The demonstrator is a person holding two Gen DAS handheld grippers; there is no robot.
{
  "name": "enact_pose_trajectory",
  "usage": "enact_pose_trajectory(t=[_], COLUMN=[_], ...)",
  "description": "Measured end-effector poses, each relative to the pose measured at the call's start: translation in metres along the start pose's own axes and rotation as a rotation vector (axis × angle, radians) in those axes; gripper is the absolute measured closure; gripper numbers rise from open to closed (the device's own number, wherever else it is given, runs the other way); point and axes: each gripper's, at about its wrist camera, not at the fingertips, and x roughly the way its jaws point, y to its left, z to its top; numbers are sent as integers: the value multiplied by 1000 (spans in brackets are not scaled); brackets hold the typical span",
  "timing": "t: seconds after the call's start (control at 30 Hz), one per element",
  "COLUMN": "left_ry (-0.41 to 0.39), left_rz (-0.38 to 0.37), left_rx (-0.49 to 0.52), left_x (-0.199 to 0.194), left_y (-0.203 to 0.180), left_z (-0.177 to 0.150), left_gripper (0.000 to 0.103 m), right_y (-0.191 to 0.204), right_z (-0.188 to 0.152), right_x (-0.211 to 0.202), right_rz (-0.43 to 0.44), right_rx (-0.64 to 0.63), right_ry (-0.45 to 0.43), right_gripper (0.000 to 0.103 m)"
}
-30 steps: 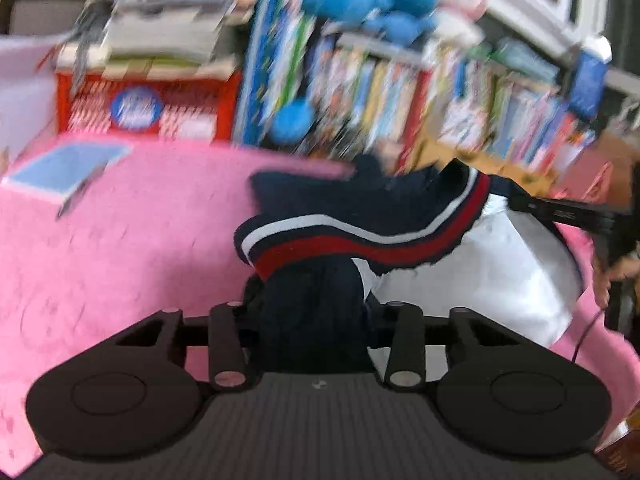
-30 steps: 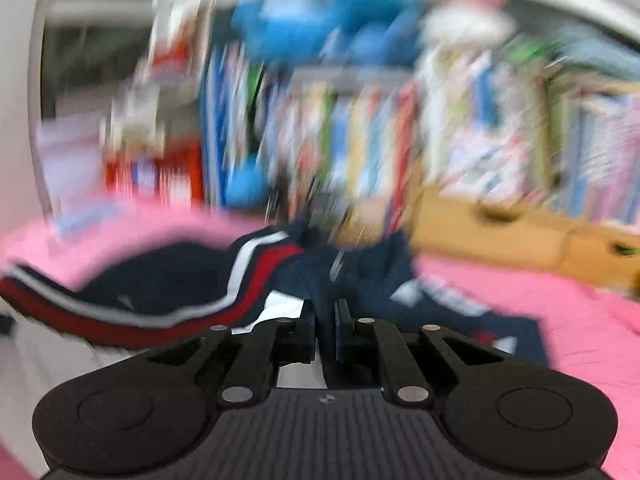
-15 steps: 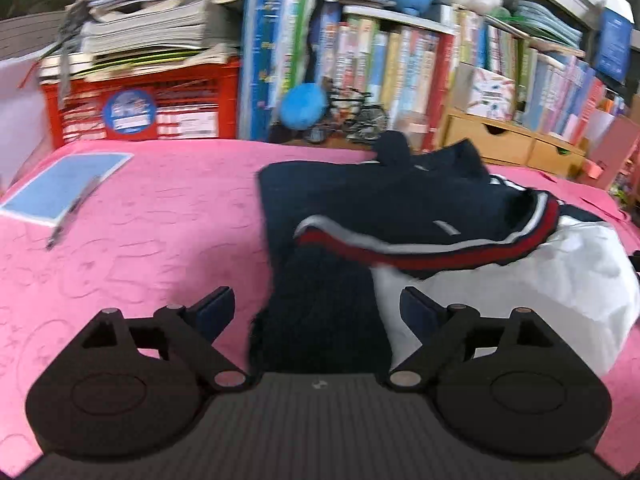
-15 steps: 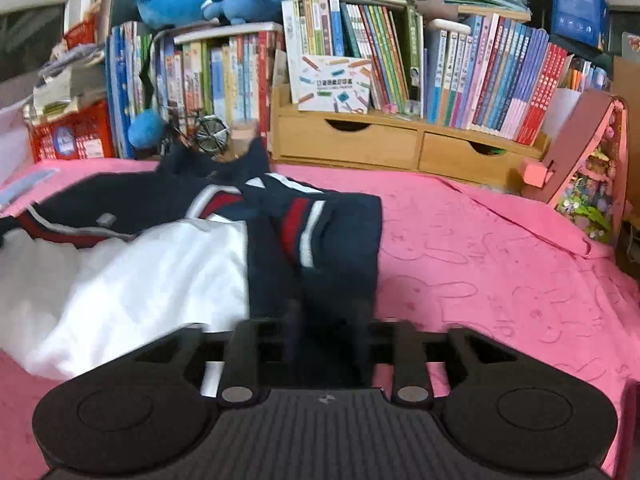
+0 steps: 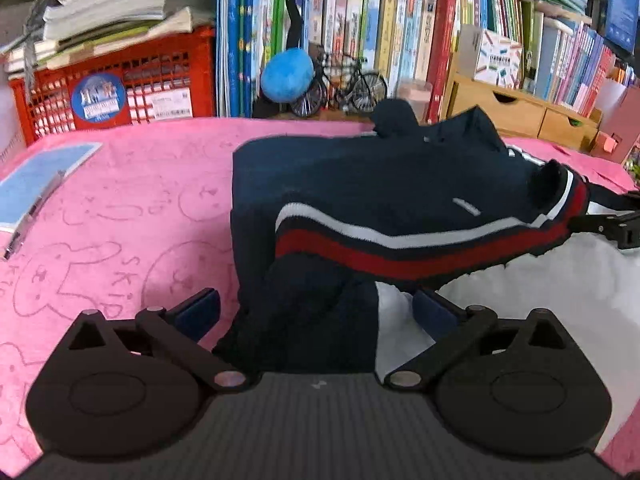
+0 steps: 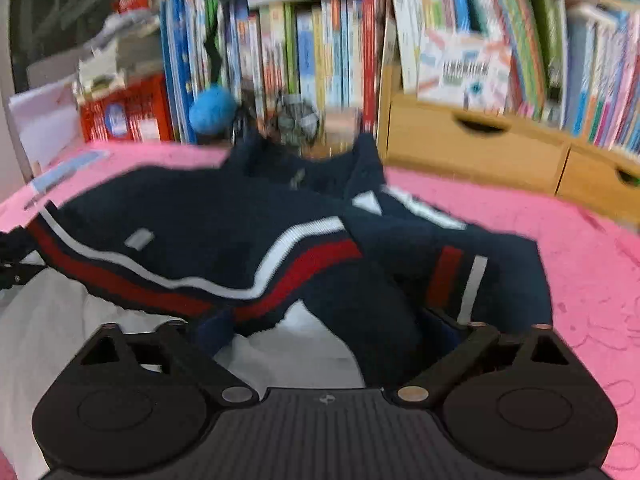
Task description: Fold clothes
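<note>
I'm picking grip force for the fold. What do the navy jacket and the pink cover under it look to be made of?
Jacket: soft matte knit or jersey, probably; its red and white band looks ribbed, and the cloth drapes in limp folds. The white part looks smoother, perhaps a lining. Pink cover: matte plush or towelling, judging by cartoon outlines pressed into a fuzzy surface.

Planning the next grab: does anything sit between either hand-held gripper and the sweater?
Nothing visible does. The sweater lies directly before the open left hand-held gripper, and its sleeve lies between the open fingers of the right hand-held gripper.
</note>
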Motion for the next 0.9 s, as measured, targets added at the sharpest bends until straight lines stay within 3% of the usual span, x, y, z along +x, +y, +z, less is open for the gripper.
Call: enact_pose_trajectory(t=[0.03, 0.07, 0.13, 0.17, 0.3, 0.43, 0.6, 0.67, 0.73, 0.83, 0.9], left_ry=[-23, -48, -120, -150, -282, -387, -490, -440, -348, -140, -47], left_rz=[-4, -4, 14, 19, 22, -23, -37, 8, 55, 136, 133], left_rx=[-9, -25, -100, -125, -93, -69, -15, 24, 62, 86, 50], left_x=[-6, -11, -22, -26, -46, -54, -51, -31, -6, 31, 40], left_y=[-1, -2, -4, -6, -17, -21, -33, -40, -44, -35, -20], left_z=[-1, -3, -14, -22, -22, 33, 101, 110, 112, 80, 53], left_gripper=[23, 36, 45, 53, 63, 71, 69, 58, 57, 59, 56], right_y=[-2, -5, -7, -4, 4, -3, -28, -45, -59, -70, -72], right_z=[-2, -3, -8, -11, -16, 12, 70, 85, 87, 66, 44], right_x=[-7, -13, -27, -35, -69, -101, -108, -85, -46, 20, 41], right_rz=[-2, 9, 19, 15, 0, -50, -81, -77, -88, -97, -114], right_rx=[28, 66, 99, 98, 92, 116, 129, 168, 214, 277, 282], right_ry=[-13, -20, -47, -67, -175, -327, -457, -425, -325, -92, -23], right_gripper=[71, 76, 83, 85, 89, 90, 89, 87, 86, 86, 86])
